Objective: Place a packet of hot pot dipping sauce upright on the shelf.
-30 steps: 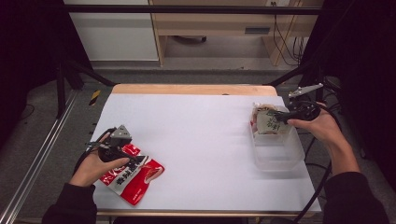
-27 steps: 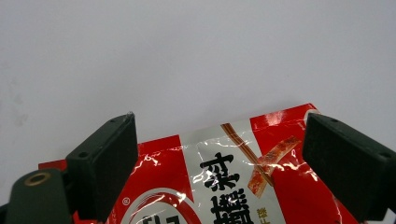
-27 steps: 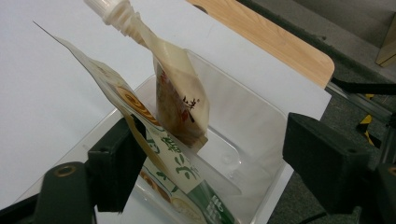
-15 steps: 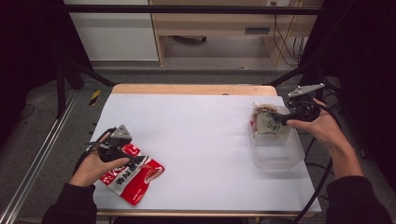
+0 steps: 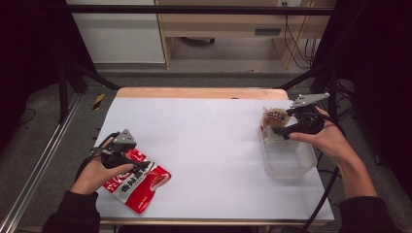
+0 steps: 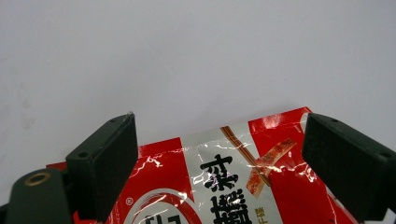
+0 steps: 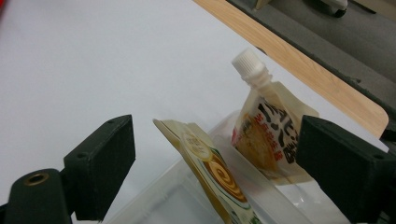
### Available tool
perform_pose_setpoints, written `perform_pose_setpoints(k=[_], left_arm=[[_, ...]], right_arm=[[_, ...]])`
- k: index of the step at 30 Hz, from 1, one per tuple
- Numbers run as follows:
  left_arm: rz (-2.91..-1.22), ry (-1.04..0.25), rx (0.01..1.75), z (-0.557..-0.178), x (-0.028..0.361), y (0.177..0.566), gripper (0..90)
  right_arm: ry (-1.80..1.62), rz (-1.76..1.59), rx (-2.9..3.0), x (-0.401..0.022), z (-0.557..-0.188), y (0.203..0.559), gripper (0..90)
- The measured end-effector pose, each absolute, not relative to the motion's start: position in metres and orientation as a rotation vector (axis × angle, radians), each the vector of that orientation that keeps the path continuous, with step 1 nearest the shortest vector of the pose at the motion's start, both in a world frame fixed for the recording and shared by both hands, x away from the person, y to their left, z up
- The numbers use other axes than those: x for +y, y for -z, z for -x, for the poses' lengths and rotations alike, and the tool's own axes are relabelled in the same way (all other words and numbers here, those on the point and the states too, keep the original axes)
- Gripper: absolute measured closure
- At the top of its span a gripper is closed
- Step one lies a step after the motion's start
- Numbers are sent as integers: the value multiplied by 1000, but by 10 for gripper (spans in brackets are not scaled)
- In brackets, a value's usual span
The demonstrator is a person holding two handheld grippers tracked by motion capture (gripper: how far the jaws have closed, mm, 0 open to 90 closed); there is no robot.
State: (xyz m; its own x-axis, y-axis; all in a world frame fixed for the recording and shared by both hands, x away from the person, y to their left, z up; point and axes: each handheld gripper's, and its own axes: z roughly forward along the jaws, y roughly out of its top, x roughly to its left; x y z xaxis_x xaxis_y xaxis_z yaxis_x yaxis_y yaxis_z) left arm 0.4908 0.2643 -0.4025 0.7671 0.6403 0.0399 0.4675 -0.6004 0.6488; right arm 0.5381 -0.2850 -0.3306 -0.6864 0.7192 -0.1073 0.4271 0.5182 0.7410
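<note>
A red snack bag (image 5: 141,184) lies flat near the table's front left corner. My left gripper (image 5: 140,164) rests over its upper end, jaws open and straddling the bag (image 6: 224,182) without pressing it. At the right, a spouted pouch (image 5: 275,118) and a second flat pouch (image 7: 210,170) lean inside the far end of a clear plastic container (image 5: 291,167). My right gripper (image 5: 285,130) sits just right of the pouches, open. Its jaws have just been opening, and nothing is pinched between them; the spouted pouch (image 7: 264,133) stands a little beyond the tips.
The white table top (image 5: 209,131) spreads between the two hands. A wooden edge (image 5: 194,92) runs along the far side. Black frame posts and cables stand to the right of the table, behind the right hand.
The right gripper has let go of the spouted pouch and drawn back to the right, slightly upward. The pouch stays leaning in the container. The left hand has not moved.
</note>
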Motion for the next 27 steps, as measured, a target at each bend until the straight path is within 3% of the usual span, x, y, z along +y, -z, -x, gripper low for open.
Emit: perform_pose_setpoints(k=[17,27], left_arm=[[-2309,-387,831,-484,269,398,110],[-2308,-412,870,-480,277,402,102]], right_arm=[[-1036,-848,2338,-236,-524,311,125],[-1037,-821,2371,-200,-516,324,158]])
